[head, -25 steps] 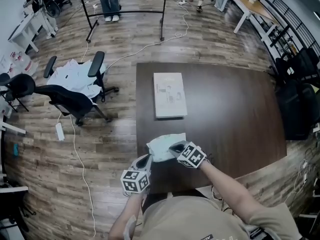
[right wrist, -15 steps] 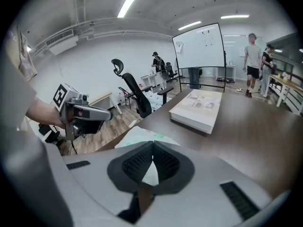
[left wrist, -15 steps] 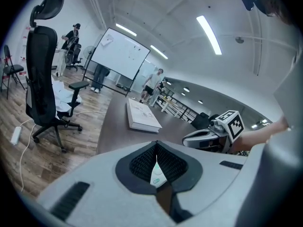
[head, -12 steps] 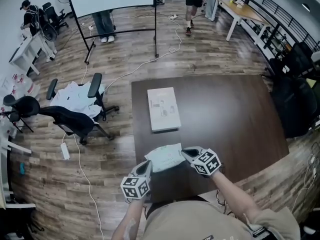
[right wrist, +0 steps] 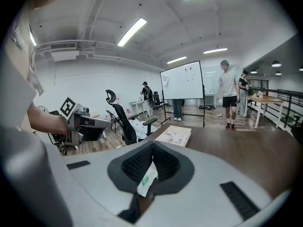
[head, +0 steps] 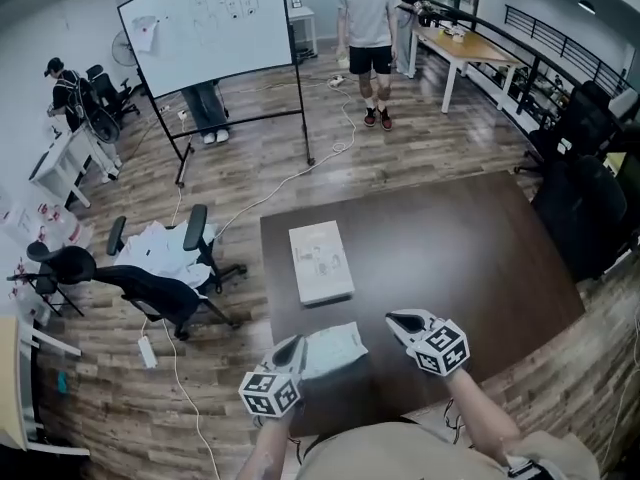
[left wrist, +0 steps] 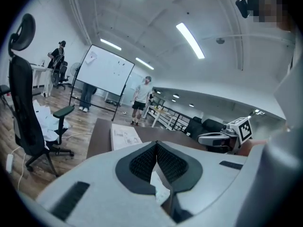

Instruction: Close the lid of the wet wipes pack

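Down at the table's near edge, around 7 o'clock from its middle, the pack lies flat, pale and crumpled, with no print on it that can be read from the head view. The left gripper is at the pack's 9 o'clock side, and in its own view the pads are clenched on a white edge of the pack, which shows low between them. The right gripper is off the pack, at its 2 o'clock, with bare tabletop between the two. Its jaws are pressed together, and a small white slip is nipped low between the pads. That slip bears a green mark, too small and blurred to read. Each gripper carries a cube of black-and-white square markers. A pale booklet lies flat on the table at 12 o'clock from the pack and apart from it. There are faint printed figures on its cover, but no word is legible. Beyond the table, at 11 o'clock in the head view, stands a whiteboard with a few thin sketches that cannot be made out. A person stands at 12 o'clock, and a black chair sits at 9 o'clock on the wood floor.
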Action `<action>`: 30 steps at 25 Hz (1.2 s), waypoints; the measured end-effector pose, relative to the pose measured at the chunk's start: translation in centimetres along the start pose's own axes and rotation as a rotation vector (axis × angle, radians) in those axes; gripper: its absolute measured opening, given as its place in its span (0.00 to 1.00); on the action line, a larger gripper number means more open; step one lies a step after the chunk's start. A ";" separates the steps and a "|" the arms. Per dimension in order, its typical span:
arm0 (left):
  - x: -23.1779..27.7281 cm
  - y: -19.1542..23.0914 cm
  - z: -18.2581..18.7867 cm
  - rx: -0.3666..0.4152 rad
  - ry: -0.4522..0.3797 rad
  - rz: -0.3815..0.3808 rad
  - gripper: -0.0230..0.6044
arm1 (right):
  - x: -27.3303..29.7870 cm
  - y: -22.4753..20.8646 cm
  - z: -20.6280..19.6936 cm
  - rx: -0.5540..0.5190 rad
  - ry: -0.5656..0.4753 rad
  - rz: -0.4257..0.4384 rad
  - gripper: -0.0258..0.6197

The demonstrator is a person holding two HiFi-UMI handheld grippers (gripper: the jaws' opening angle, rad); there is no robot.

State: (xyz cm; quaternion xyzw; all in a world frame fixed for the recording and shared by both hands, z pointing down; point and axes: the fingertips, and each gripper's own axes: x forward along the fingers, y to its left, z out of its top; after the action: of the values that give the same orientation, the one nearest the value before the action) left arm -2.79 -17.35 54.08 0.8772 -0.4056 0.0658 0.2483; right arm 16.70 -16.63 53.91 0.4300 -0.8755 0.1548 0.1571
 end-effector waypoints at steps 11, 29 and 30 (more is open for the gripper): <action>-0.2 -4.9 6.9 0.105 -0.105 -0.044 0.05 | -5.4 -1.6 5.6 -0.086 -0.145 -0.052 0.06; -1.9 -7.4 11.1 0.233 -0.197 -0.028 0.05 | -9.2 -1.1 9.9 -0.148 -0.276 -0.123 0.06; -1.9 -7.4 11.1 0.237 -0.197 -0.023 0.05 | -9.2 -0.9 9.9 -0.149 -0.279 -0.121 0.06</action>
State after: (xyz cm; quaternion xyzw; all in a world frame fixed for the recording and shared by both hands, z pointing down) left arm 0.46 -17.41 41.05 0.9072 -0.4073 0.0242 0.1027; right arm 21.40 -14.71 41.29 0.4865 -0.8703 0.0188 0.0746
